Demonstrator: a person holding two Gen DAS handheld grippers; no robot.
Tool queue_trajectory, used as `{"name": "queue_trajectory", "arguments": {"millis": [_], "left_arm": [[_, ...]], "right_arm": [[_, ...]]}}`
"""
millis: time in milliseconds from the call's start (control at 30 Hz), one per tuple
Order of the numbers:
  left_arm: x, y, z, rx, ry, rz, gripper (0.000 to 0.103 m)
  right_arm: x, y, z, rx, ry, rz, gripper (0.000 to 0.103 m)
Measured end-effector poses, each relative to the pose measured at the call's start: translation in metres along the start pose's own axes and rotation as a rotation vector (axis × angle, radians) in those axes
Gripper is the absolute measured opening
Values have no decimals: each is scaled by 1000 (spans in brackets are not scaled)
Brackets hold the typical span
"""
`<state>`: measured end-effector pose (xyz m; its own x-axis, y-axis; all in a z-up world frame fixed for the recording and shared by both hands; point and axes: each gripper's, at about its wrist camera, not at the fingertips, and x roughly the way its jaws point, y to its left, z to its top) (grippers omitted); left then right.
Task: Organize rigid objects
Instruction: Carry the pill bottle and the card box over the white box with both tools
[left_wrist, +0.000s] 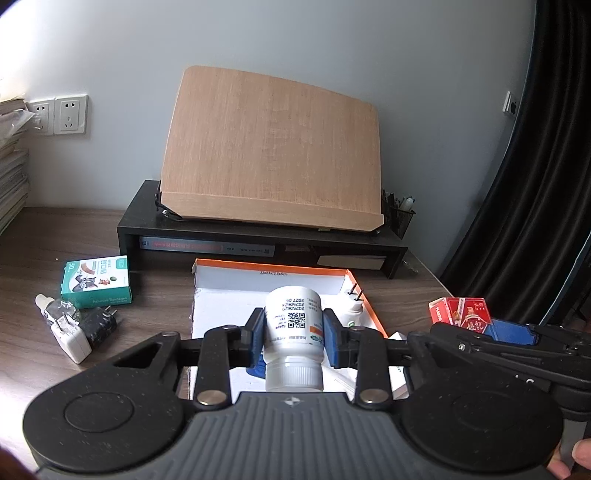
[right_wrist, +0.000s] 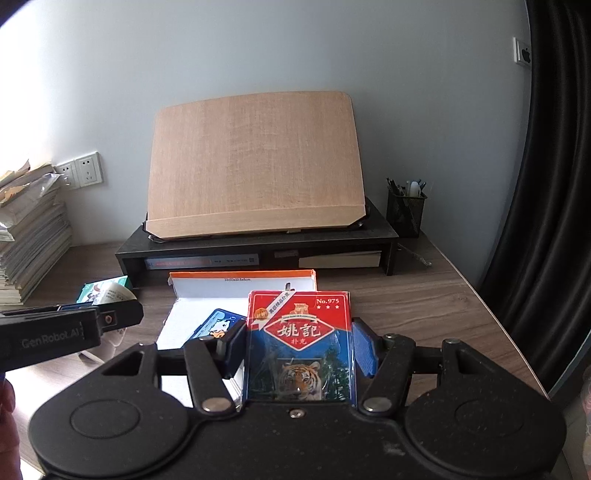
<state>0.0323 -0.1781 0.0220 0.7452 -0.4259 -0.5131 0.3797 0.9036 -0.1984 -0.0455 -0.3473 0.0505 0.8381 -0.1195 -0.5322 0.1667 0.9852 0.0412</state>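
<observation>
- On the wooden desk (left_wrist: 33, 266), well left of the orange-rimmed box (left_wrist: 271, 266), a green bandage carton (left_wrist: 96, 282) lies just behind a small dropper bottle (left_wrist: 46, 303), a white plug adapter (left_wrist: 70, 339) and a black plug adapter (left_wrist: 99, 325).
- Over the orange-rimmed box's white floor, the left gripper (left_wrist: 293, 332) has its blue-padded fingers (left_wrist: 255, 334) clamped on a white pill bottle (left_wrist: 293, 328), held lying along the fingers, cap toward the camera.
- Inside the orange-rimmed box, at its right wall, a small white item (left_wrist: 352, 312) with two dark prongs stands upright.
- Right of the orange-rimmed box's centre, the right gripper (right_wrist: 299, 347) grips a red-and-blue playing-card pack (right_wrist: 301, 339) printed with a tiger, its fingers (right_wrist: 364, 349) pressed to both sides; a blue card box (right_wrist: 218, 325) lies in the orange-rimmed box just left of it.
- Behind the orange-rimmed box, a black riser shelf (right_wrist: 384, 225) carries a tilted wooden board (right_wrist: 255, 162); a mesh pen cup (right_wrist: 405, 214) stands to the right.
</observation>
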Motion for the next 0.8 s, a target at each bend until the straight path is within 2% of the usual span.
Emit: {"name": "queue_trajectory", "arguments": {"millis": [300, 800], "left_arm": [[-1, -8, 1, -10, -10, 39, 33], [5, -13, 1, -23, -20, 55, 33]], "right_arm": [[6, -4, 2, -16, -7, 55, 71], [20, 2, 1, -54, 19, 108, 71]]}}
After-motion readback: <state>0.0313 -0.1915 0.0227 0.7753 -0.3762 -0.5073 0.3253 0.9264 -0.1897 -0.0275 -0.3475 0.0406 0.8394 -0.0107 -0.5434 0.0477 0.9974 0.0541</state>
